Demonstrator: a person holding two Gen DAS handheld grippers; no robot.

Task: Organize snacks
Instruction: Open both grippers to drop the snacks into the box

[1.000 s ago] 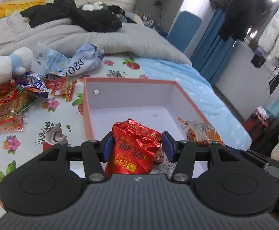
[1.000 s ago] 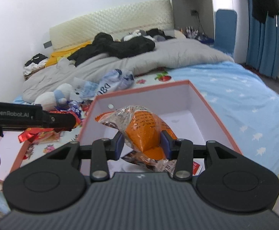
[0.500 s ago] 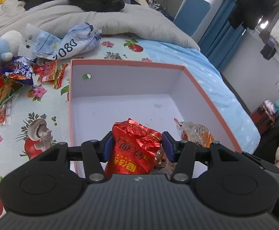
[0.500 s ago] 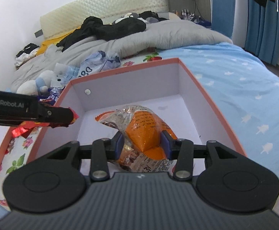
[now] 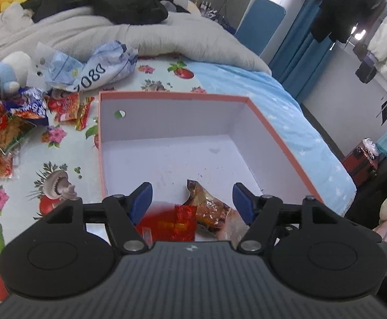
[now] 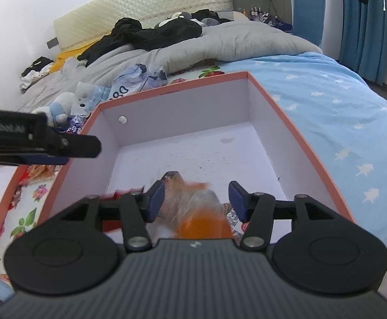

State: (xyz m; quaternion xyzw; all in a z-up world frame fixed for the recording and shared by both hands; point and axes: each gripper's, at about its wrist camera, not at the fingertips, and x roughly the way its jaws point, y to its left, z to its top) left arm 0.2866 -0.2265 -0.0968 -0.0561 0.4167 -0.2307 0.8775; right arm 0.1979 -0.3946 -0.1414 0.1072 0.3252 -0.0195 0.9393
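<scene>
A pink-rimmed white box [image 5: 172, 95] lies on the bed in front of both grippers. My left gripper [image 5: 191, 194] hangs over its near left corner, its jaws opening. A red foil packet [image 5: 166, 223] lies blurred below them, free of the pads, beside a brown clear-wrapped packet [image 5: 209, 207] on the box floor. In the right wrist view the box [image 6: 172, 86] fills the middle. My right gripper [image 6: 196, 194] is also opening, and an orange packet [image 6: 201, 215] drops blurred between its pads without touching them. The left gripper [image 6: 84, 148] juts in from the left.
Several loose snack packets [image 5: 7, 127] lie on the flowered sheet left of the box, by a white plush toy [image 5: 2, 77] and a crumpled blue-white bag [image 5: 95, 69]. A grey duvet [image 5: 87, 29] lies behind. The blue bed edge [image 5: 313, 146] drops off on the right.
Both grippers have opened and let go: the red packet has dropped from the left, the orange one falls from the right. Both hands moved in closer over the box.
</scene>
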